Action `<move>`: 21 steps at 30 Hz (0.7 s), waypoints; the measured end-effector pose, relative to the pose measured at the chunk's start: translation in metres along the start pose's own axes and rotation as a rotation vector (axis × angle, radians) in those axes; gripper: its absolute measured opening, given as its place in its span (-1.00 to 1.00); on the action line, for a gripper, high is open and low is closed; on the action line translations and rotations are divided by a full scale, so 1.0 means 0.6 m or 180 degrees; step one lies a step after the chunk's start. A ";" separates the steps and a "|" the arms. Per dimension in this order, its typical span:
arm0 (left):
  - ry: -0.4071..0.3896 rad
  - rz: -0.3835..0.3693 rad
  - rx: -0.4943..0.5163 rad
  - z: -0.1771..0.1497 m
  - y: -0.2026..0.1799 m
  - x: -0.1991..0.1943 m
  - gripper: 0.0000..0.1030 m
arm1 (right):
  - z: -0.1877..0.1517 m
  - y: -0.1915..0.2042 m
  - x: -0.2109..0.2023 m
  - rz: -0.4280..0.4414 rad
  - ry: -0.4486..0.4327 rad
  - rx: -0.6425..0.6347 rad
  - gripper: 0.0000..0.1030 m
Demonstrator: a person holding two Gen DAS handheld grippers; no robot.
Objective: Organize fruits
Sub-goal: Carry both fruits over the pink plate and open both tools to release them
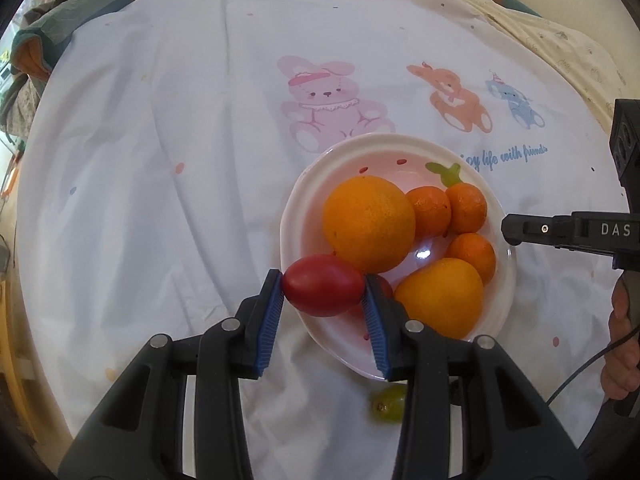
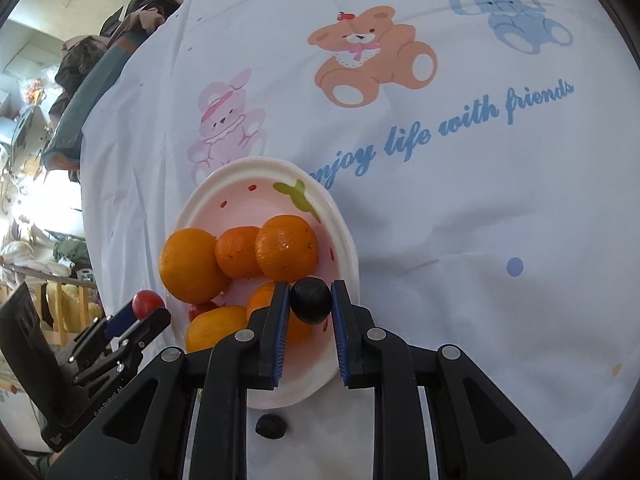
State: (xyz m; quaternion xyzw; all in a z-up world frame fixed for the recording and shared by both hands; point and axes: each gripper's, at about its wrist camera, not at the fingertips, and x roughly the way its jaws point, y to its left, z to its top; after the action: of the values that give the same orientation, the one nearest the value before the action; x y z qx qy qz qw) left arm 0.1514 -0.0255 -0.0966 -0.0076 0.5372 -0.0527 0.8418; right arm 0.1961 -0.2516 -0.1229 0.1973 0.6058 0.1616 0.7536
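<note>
A pink strawberry-shaped plate (image 1: pixel 320 168) (image 2: pixel 344 240) sits on the white sheet and holds a big orange (image 1: pixel 368 224), several small tangerines (image 1: pixel 466 202) and a yellow-orange fruit (image 1: pixel 440 298). My left gripper (image 1: pixel 323 286) is shut on a red cherry tomato (image 1: pixel 322 284) over the plate's near-left rim; it also shows in the right wrist view (image 2: pixel 148 305). My right gripper (image 2: pixel 310 300) is shut on a dark grape (image 2: pixel 311 300) above the plate's right side. A second red tomato (image 2: pixel 202 309) lies in the plate.
A green grape (image 1: pixel 386 403) lies on the sheet just in front of the plate, and a dark grape (image 2: pixel 271 426) lies there too. The sheet has bear prints and blue lettering. Clothes and clutter are piled at the far left edge (image 2: pixel 80 60).
</note>
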 end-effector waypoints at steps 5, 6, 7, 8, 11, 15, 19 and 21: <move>0.0027 -0.0038 0.0001 -0.005 -0.003 0.005 -0.30 | -0.003 -0.002 0.001 -0.0010 0.0033 0.0001 -0.57; 0.0025 -0.0046 -0.0001 -0.005 -0.003 0.004 -0.23 | -0.003 -0.002 0.001 0.0000 0.0038 0.0000 -0.55; 0.0020 -0.0054 -0.0008 -0.006 -0.003 0.003 -0.16 | -0.002 -0.002 0.001 0.0015 0.0045 0.0010 -0.52; 0.0012 -0.0062 -0.0020 -0.006 -0.003 0.002 0.06 | -0.002 -0.004 0.001 0.0032 0.0047 0.0034 -0.51; -0.0010 -0.0061 -0.0026 -0.007 -0.004 -0.002 0.34 | -0.002 -0.005 -0.001 0.0051 0.0029 0.0061 -0.51; -0.0021 -0.0061 -0.0076 -0.005 0.001 -0.008 0.35 | 0.001 0.002 -0.010 0.0146 -0.0002 0.0021 -0.47; -0.0082 -0.0037 -0.0139 -0.003 0.012 -0.020 0.37 | 0.002 0.018 -0.034 0.0073 -0.0224 -0.0101 0.41; -0.0103 0.0027 -0.0126 -0.006 0.015 -0.025 0.39 | 0.001 0.027 -0.045 0.0042 -0.0317 -0.0169 0.41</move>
State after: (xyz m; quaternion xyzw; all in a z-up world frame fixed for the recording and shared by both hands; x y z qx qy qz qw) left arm 0.1425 -0.0147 -0.0854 -0.0229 0.5245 -0.0383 0.8502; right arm 0.1909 -0.2507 -0.0915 0.1890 0.5618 0.1726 0.7867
